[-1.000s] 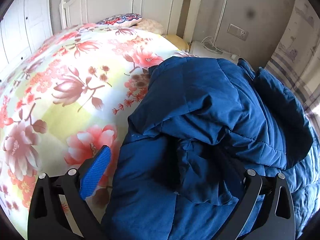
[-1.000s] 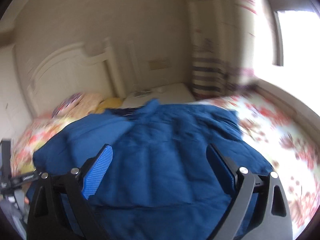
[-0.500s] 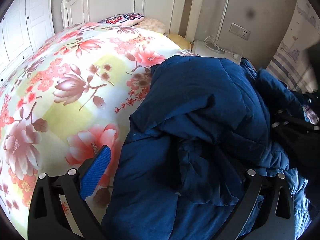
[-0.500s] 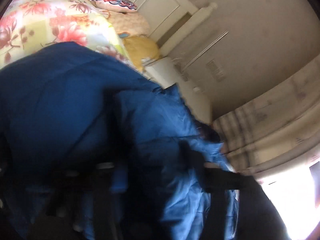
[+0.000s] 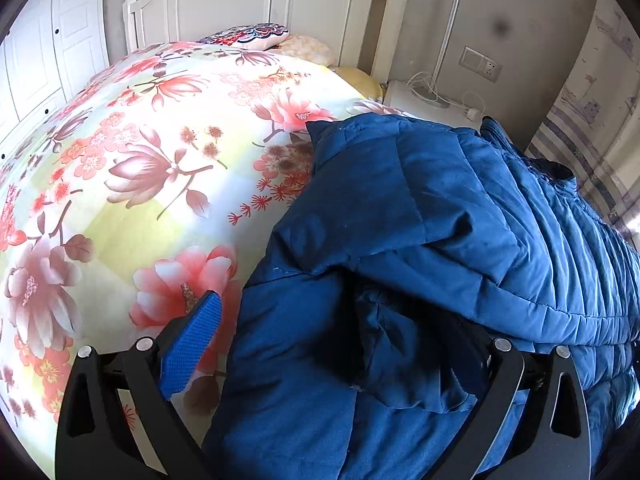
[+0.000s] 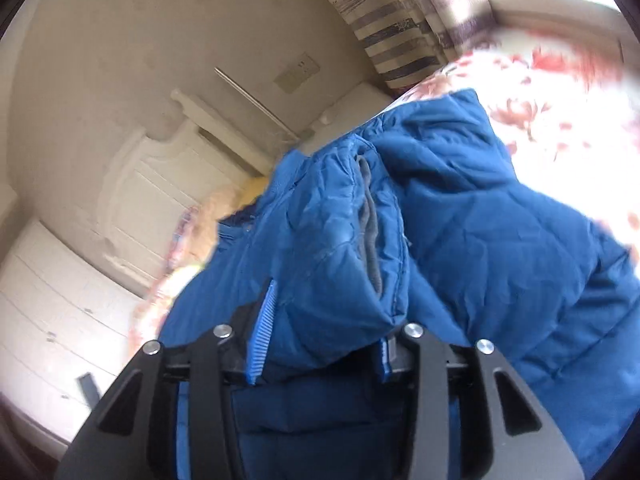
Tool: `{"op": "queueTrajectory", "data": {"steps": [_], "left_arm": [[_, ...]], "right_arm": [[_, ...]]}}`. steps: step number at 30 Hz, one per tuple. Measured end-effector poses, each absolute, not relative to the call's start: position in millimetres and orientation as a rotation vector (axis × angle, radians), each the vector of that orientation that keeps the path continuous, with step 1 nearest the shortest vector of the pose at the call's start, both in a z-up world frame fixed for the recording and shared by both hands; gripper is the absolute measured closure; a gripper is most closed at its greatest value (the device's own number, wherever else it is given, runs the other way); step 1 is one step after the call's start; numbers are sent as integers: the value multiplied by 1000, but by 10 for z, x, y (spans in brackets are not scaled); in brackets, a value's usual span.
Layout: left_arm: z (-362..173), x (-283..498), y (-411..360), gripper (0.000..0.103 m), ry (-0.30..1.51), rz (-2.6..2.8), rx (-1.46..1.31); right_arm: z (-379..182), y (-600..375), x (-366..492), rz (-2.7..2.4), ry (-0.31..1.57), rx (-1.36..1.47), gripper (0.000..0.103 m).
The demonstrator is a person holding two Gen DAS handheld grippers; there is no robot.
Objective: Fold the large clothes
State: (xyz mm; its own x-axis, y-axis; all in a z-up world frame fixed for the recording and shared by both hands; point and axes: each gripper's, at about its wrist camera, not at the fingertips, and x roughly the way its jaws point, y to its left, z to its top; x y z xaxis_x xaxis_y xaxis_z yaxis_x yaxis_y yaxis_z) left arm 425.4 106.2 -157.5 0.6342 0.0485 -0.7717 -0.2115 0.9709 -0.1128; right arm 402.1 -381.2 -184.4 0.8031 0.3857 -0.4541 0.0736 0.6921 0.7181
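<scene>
A large blue quilted jacket (image 5: 460, 216) lies bunched on the flowered bedspread (image 5: 132, 168), filling the right half of the left wrist view. My left gripper (image 5: 336, 344) stands wide open over its near edge; the left blue pad (image 5: 192, 344) is over the bedspread, and the right finger (image 5: 500, 364) is partly sunk in the folds. In the right wrist view, my right gripper (image 6: 324, 344) is shut on a sleeve end with a grey cuff lining (image 6: 368, 232). Its jaws are opening slightly, with the padded fabric still filling the space between the pads. The jacket (image 6: 500, 248) hangs lifted.
A white headboard (image 5: 256, 4) and pillows (image 5: 256, 36) are at the far end of the bed. A white bedside table (image 5: 424, 96) with a cable stands beside it, and a striped curtain (image 5: 576, 148) hangs at the right. White wardrobe doors (image 5: 40, 48) line the left.
The right gripper swung down onto the jacket, shut on a sleeve end and lifted it. The far sleeve and hood part left the left wrist view. The left gripper stayed put.
</scene>
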Motion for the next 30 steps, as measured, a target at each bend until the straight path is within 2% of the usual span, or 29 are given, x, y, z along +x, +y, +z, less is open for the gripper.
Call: {"op": "queueTrajectory", "data": {"steps": [3,4,5,10,12,13,15,16,17,20,23,26,29,30], "left_arm": [[-1571,4258,1047,4,872,157,-190],[-1573,4257,1047,4,872,157,-190],[-1572,4256,1046,4,871,159,-189],[-1571,4256,1025,4,872,164,-184],[-1572,4255,1026,4,872,165,-184],[-1573,4256,1027,4,872,164,-186],[-1577,4260,1046,4,873,159,-193],[-1576,4257,1051,4,872,158,-196],[-1576,4257,1053,4,872,157,-198],[-1579,4255,1057,4,875,155,-201],[-1578,4255,1057,4,875,156,-201],[-1577,4254,1056,4,875,156,-203],[-1577,4254,1060,4,874,154,-206],[-1580,4254,1066,4,874,148,-210]], "right_arm": [[-1817,-3788,4009,202,610,773,62],[-1795,-3794,3985,216,589,769,74],[-1796,-3750,3953,222,576,763,79],[-1533,-3643,3712,149,533,659,81],[-1665,-3647,3754,104,616,645,80],[-1748,-3647,3789,97,661,639,75],[-1819,-3721,3782,118,682,688,71],[-1749,-3776,3720,84,665,691,63],[-1676,-3805,3663,43,632,673,56],[-1276,-3767,3463,-98,454,514,52],[-993,-3455,3590,-35,420,328,38],[-1022,-3045,3955,-5,530,97,36],[-1550,-2858,4369,-73,777,-75,33],[-1668,-2842,4393,-68,762,-97,32]]}}
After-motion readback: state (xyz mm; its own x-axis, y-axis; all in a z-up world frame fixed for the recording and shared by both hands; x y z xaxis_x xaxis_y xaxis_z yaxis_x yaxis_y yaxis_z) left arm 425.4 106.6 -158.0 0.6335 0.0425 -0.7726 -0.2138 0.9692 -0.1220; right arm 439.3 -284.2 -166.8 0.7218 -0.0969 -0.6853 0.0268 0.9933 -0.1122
